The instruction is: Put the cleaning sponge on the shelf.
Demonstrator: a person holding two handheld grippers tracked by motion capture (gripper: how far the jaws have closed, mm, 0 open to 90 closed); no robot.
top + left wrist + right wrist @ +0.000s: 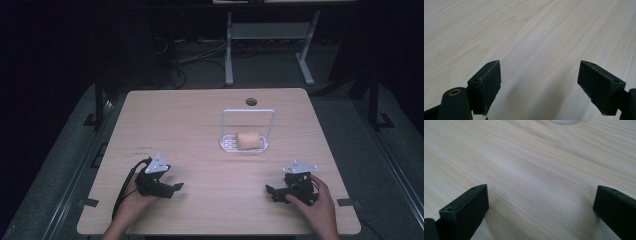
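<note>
Where the two grippers rest low on the near part of the wooden table (200,115), one held in each hand, bare wood is seen between them and nothing lies in the way ahead of either. The left gripper (175,189) is held with its jaws wide apart and empty, as the left gripper view (539,82) confirms; the right gripper (272,192) is likewise spread and holds nothing (541,205). Ahead of the right gripper and off toward the left one, well apart from both, one white rack (247,131) is seen, with a flat slotted base and an upright wire frame behind it. One tan, roll-shaped piece (249,140) lies on that base. A round hole (251,102) is cut in the table beyond the rack. Two grey plates are carried, one atop each gripper.
</note>
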